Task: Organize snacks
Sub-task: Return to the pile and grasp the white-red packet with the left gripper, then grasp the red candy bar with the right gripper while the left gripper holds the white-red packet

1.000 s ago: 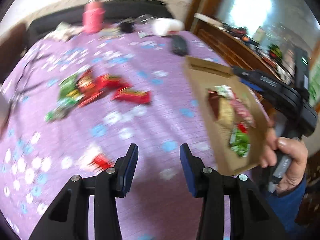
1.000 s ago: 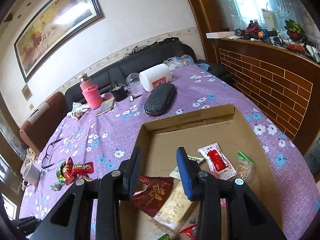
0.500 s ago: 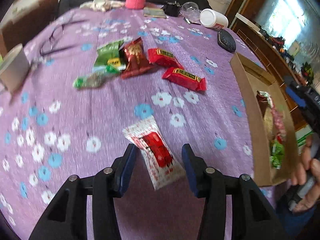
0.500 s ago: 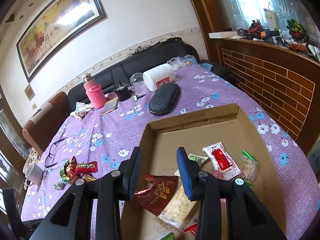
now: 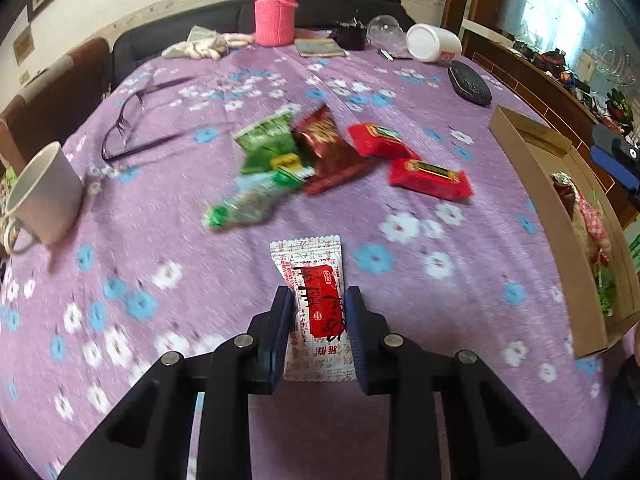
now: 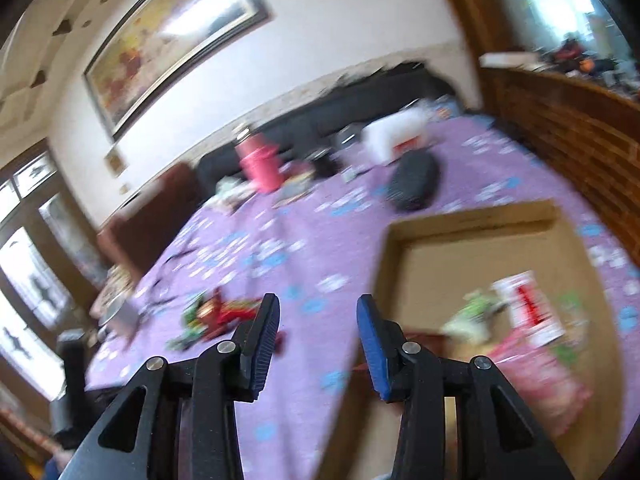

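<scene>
Two black two-finger grippers with blue pads are seen over a round table covered by a purple cloth with white and blue flowers (image 5: pixel 400 60). The left gripper (image 5: pixel 318 308) is closing on a white sachet with a red label and dark script (image 5: pixel 316 300), which lies flat on the cloth between the pads; both pads are seen against its long edges. Beyond the sachet, toward the table's middle, a loose heap of snacks is found: a green packet (image 5: pixel 268 144), a dark red crinkled packet (image 5: pixel 328 148), two bright red wrapped bars (image 5: pixel 430 178) and a clear green-ended packet (image 5: pixel 248 208). An open brown cardboard box (image 5: pixel 532 184) is seen at the table's right edge, well apart from the sachet, with several wrapped snacks lying in it. A white mug (image 5: pixel 44 196) and a pair of dark-framed glasses (image 5: pixel 136 120) are placed on the sachet's left; a jar in a pink knitted sleeve (image 5: pixel 275 18) and a black oval case (image 5: pixel 468 82) stand at the far side.

The right gripper (image 6: pixel 318 320) is blurred by motion; its jaws are opening, with nothing between them, and it is held above the cloth just beside the box's left wall (image 6: pixel 384 256).
</scene>
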Motion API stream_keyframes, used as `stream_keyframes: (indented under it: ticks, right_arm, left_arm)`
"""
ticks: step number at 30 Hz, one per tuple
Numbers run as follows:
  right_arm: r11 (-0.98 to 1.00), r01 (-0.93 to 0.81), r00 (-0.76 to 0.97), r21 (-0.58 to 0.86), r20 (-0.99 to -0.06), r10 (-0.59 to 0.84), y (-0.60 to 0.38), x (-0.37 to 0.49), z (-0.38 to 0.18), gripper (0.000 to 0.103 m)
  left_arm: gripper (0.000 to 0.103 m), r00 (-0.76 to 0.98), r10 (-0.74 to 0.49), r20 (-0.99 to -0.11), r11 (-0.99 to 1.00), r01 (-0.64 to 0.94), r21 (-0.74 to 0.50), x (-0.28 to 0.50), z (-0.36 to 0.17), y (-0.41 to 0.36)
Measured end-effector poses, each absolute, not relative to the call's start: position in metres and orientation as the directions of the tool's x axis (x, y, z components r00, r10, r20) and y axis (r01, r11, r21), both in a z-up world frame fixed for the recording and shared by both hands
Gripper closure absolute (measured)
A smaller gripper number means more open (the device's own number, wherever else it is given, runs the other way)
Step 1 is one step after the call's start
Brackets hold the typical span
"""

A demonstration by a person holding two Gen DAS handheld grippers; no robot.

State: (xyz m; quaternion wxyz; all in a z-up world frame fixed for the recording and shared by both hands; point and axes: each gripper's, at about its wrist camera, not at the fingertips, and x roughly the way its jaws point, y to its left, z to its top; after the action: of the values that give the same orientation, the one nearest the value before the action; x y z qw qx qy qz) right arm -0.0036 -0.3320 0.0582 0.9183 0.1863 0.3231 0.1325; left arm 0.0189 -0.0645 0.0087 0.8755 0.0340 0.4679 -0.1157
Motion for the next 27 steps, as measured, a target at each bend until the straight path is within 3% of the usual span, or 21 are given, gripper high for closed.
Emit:
stream_keyframes:
  ticks: [4, 13, 17, 21, 27]
  right_arm:
    - [0.846, -0.153, 0.605, 0.510, -0.628, 0.489, -0.294, 0.018, 0.045, 0.059]
    - [0.908, 0.000, 0.529, 0.418, -0.771, 0.355, -0.260, 0.101, 0.006, 0.059]
    - [0.888, 0.050, 0.502, 0.456, -0.781, 0.373, -0.263, 0.104, -0.007, 0.059]
    - [0.866, -0.024, 0.485, 0.500, -0.751, 0.448, -0.249, 0.083, 0.002, 0.058]
    - [0.932, -0.117, 0.521, 0.343, -0.778, 0.352, -0.219, 0.081, 0.004, 0.056]
  left_arm:
    - [0.077, 0.561, -0.195, -0.805, 0.971, 0.225, -0.079, 0.020, 0.008, -0.056]
    - [0.077, 0.563, -0.221, -0.796, 0.970, 0.215, -0.117, 0.021, 0.008, -0.051]
    - [0.077, 0.563, -0.222, -0.796, 0.969, 0.215, -0.119, 0.021, 0.007, -0.050]
    - [0.077, 0.556, -0.236, -0.797, 0.968, 0.206, -0.143, 0.021, 0.008, -0.049]
    - [0.077, 0.556, -0.238, -0.796, 0.968, 0.207, -0.145, 0.022, 0.008, -0.048]
